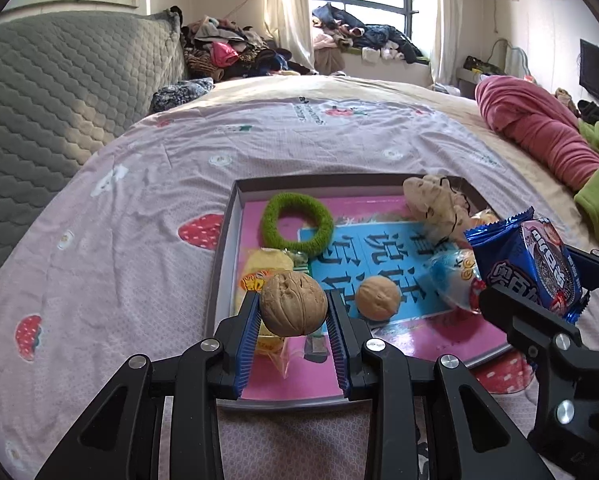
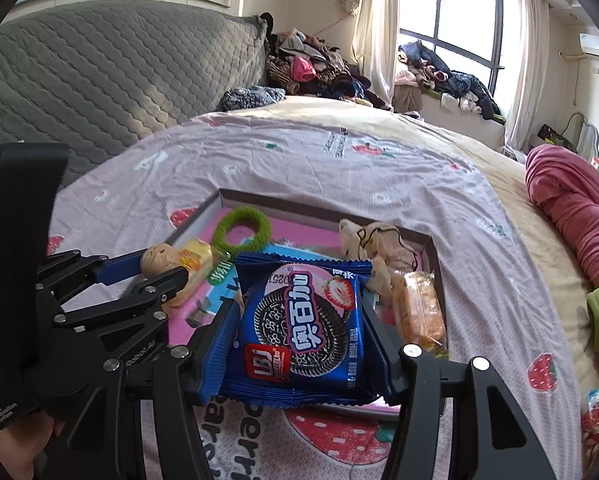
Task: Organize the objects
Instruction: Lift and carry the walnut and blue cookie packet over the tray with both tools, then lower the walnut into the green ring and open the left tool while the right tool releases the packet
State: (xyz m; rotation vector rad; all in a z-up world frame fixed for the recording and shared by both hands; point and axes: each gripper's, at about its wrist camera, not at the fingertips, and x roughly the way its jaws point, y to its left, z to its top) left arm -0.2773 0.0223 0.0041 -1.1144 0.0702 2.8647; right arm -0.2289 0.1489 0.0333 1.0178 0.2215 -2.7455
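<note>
Currently, two black hand-held grippers with blue ribbed pads hover over a shallow grey-rimmed box [image 1: 224,264] with a pink and blue printed floor, which lies on a bed covered in a pale pink sheet with strawberry prints [image 1: 111,248]. The left gripper [image 1: 293,312] is nearly closed, its pads pinching a round tan walnut [image 1: 293,304] above the box's near left part. The right gripper [image 2: 299,344] stands about half open, clamped on the sides of a blue cookie packet with a strawberry picture [image 2: 303,332], held upright above the box's near right edge. Inside the box lie a fuzzy green ring [image 1: 298,222], a second tan walnut [image 1: 378,298], a yellow wrapped snack [image 1: 269,262], a beige crumpled cloth pouch with black cord [image 1: 435,204] and an orange wrapped cake [image 2: 419,312]. A rolled pink blanket [image 1: 539,128] rests at the bed's far right.
</note>
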